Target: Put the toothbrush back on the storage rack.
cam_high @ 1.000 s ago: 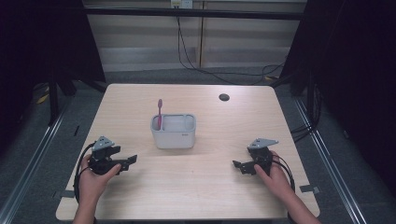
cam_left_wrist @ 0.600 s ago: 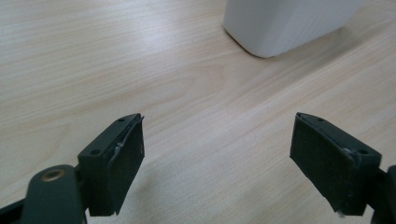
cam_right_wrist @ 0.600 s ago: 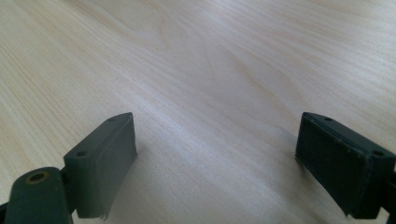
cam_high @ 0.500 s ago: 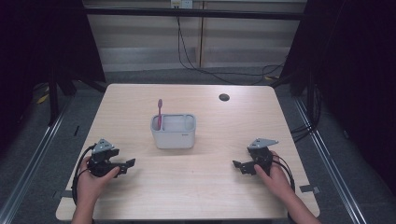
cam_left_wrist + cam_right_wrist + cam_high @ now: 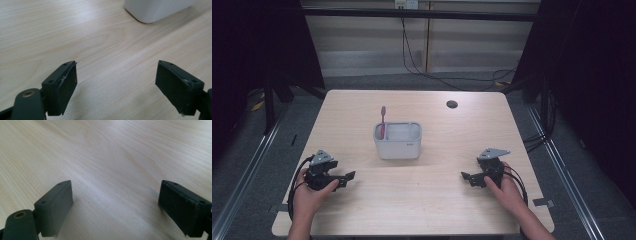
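My left hand-held gripper [image 5: 346,177] rests low at the near left of the pale wood-grain counter [image 5: 452,145], its flat black jaws spread wide with nothing between them; my right hand-held gripper [image 5: 467,178] sits at the near right, equally wide and empty; farther off, mid-counter, stands a rounded-corner white plastic bin [image 5: 398,145]; a slim pink toothbrush [image 5: 383,120] stands upright in its left compartment; a small dark round hole [image 5: 452,104] lies far right.

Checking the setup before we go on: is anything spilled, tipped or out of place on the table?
Nothing stands out. The grey holder sits upright with the pink toothbrush standing in its left corner, and both grippers, left and right, rest open and apart from it.
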